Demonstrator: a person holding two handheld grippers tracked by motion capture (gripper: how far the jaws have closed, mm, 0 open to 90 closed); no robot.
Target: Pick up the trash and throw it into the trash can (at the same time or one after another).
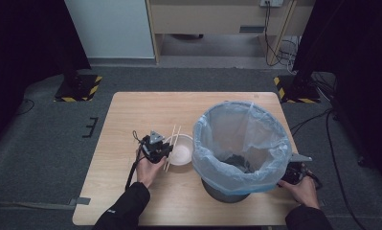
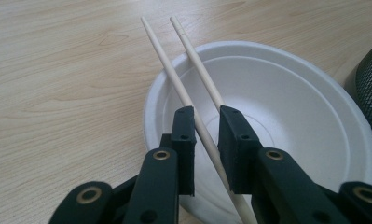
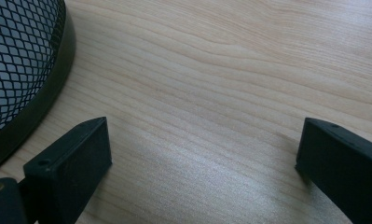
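A: Chopsticks (image 2: 193,100), one pair, lie across the rim of the white foam bowl (image 2: 286,112), tips pointing away from the left tool (image 2: 207,126). Its jaws stand narrow around one stick; I cannot tell if the pads press yet.

B: Second stick?

A: Just outside the jaw, under its edge. Nothing lifted.

B: Bin?

A: Lined mesh bin (image 1: 239,143) just beyond the bowl, on the tabletop (image 1: 131,115). Right tool (image 3: 202,154) rests wide and empty beside its base. Judged: pickup barely begun; lift and drop remain.
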